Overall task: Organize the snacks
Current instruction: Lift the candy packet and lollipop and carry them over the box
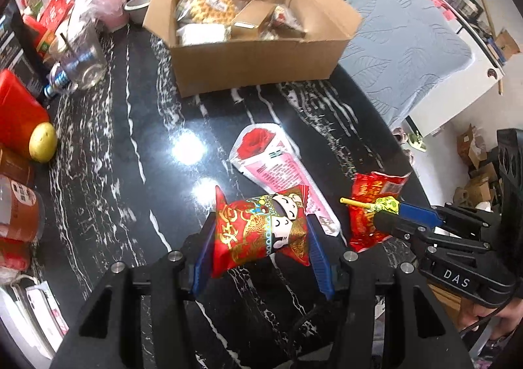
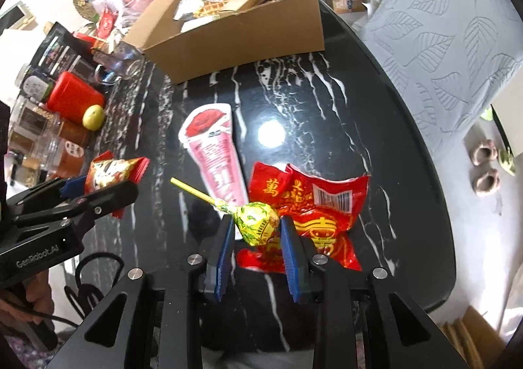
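Observation:
My left gripper is shut on a red and gold snack packet with a cartoon figure, held just above the black marble table. It also shows in the right wrist view. My right gripper is shut on a lollipop in a yellow-green wrapper with a yellow stick. Under it lies a red crinkled snack bag. A pink rose-print cone packet lies on the table between the grippers. An open cardboard box with several snacks stands at the back.
At the left edge stand a red container, a yellow fruit, a clear glass cup and jars. Pink packages sit behind the box. A chair with a grey leaf-pattern cover stands at the right.

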{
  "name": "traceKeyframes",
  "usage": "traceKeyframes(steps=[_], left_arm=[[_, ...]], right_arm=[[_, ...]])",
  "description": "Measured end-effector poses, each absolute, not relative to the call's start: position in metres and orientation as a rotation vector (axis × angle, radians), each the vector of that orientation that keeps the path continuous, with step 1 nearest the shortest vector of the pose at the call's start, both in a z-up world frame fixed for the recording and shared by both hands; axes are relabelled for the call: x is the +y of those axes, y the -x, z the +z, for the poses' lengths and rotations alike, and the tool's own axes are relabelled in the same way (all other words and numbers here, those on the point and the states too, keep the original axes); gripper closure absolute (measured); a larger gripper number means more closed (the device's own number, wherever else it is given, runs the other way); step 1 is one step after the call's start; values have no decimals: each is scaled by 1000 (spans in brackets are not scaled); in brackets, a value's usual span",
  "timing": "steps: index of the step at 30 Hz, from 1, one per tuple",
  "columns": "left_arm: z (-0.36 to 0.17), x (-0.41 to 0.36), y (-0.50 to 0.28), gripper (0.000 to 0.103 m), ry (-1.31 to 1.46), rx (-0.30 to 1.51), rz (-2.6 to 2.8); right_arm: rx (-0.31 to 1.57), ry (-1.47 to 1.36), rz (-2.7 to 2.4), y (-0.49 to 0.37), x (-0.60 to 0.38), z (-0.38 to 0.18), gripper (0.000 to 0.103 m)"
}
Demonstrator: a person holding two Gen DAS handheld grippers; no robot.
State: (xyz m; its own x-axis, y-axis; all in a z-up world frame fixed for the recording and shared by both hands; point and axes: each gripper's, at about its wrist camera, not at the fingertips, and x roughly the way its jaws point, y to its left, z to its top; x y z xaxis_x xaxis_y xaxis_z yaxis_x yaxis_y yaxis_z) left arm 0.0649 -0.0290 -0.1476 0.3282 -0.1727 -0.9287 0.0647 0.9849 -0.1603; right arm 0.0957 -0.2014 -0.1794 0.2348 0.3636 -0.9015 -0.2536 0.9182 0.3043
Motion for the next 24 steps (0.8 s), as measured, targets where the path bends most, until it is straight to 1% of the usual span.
traceKeyframes(steps=[13,24], left_arm=[[-98,-27,-76,52,84,1088,-184],[-64,-11,-103,52,136,997,-155]], right_arm=[[1168,-107,489,-102,-189,-124,75],[1088,-131,552,-140,-176,-85,75]])
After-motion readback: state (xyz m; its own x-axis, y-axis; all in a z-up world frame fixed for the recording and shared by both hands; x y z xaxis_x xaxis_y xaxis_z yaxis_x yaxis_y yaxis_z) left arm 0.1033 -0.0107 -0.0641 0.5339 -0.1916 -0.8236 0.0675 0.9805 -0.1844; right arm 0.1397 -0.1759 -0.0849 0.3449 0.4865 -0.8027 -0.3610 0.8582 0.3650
